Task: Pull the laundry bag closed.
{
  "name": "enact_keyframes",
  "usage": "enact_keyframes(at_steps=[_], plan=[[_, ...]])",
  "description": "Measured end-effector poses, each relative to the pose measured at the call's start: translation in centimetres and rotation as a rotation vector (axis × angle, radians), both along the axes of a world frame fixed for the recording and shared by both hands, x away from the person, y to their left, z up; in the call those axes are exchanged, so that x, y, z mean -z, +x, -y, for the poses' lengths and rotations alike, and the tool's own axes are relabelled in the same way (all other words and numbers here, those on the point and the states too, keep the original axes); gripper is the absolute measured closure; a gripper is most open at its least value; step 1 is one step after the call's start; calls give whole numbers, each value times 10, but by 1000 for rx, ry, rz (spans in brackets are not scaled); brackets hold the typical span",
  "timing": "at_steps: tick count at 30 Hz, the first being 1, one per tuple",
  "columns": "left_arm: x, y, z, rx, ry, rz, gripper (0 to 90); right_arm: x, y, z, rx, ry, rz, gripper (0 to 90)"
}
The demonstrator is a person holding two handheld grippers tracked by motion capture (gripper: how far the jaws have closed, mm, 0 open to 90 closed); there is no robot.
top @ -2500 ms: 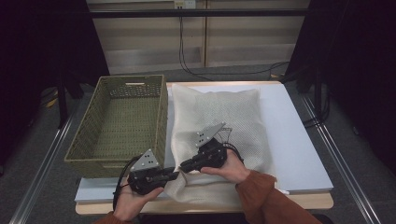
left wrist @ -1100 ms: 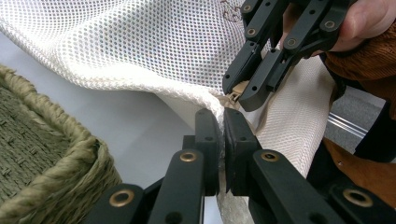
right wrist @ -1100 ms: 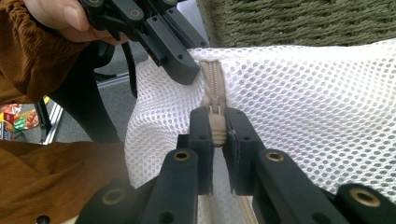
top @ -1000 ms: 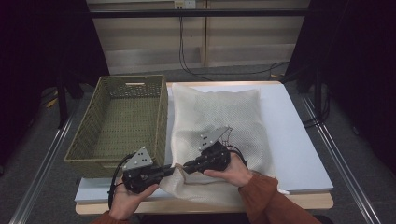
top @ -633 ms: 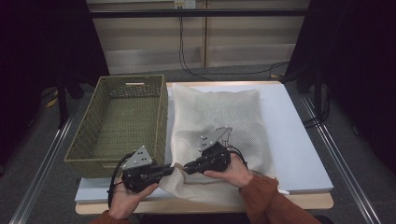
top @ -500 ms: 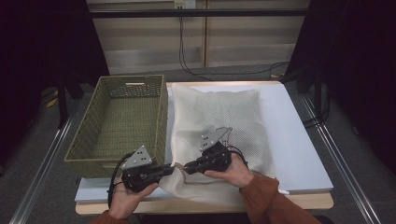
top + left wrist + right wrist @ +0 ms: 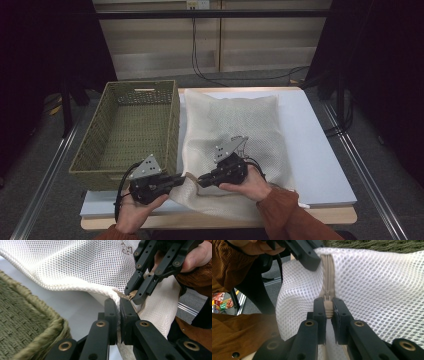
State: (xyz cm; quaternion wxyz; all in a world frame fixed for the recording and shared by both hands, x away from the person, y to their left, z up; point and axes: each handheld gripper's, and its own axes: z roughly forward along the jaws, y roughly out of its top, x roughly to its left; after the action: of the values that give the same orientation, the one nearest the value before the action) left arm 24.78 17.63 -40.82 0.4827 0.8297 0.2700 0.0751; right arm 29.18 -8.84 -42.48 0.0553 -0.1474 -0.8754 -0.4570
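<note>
A white mesh bag lies flat on the white table top. Its near left corner is lifted between the two grippers. My left gripper is shut on the bag's edge, the mesh pinched between its pads. My right gripper faces it, tips almost touching, and is shut on the beige zipper pull. The beige zipper runs away from the pull toward a finger of the left gripper. In the left gripper view the right gripper comes in from the upper right.
A green woven basket stands empty to the left of the bag, its near rim close to my left gripper. Forearms in brown sleeves come in over the table's near edge. A dark floor and metal rails surround the table.
Since the earliest frame both grippers have shifted slightly toward the near edge with the bag corner. Over the last second nothing has visibly moved.
</note>
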Motion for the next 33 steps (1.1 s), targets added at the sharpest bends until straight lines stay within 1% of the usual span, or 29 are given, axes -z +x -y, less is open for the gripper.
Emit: enact_keyframes(at_steps=[2,6,9,12,19,20,21,22,24,26,28,29,31,33], plan=[[1,0,-1,2,-4,-2,860,-1,-1,1,1,-1,0,830],[1,-1,0,3,2,0,859,-1,-2,1,2,-2,10,831],[1,-2,-2,-9,3,13,860,-2,-2,2,0,0,10,830],[2,-2,-2,-4,-2,4,860,-2,-3,3,1,0,9,830],[-2,-1,-4,-6,8,12,859,-2,-5,6,5,-6,13,830],[-2,0,-4,1,-2,6,860,-3,-6,7,12,-7,21,830],[-2,0,-4,-1,12,14,859,-3,-6,7,10,-5,19,830],[-3,-1,-3,2,15,21,859,-3,-6,8,9,-3,19,830],[-2,-1,-3,2,12,18,859,-3,-5,8,3,-3,11,830],[-1,-2,-3,5,11,12,859,-2,-5,9,5,-6,14,830],[-2,-2,-4,-2,22,12,860,-1,-6,10,8,-12,14,830],[-2,-1,-4,-3,16,12,860,-1,-7,11,7,-12,16,830],[-1,-1,-4,1,7,-1,861,-1,-8,13,7,-14,13,830],[-1,-2,-2,6,10,4,861,-1,-9,16,8,-11,9,830]])
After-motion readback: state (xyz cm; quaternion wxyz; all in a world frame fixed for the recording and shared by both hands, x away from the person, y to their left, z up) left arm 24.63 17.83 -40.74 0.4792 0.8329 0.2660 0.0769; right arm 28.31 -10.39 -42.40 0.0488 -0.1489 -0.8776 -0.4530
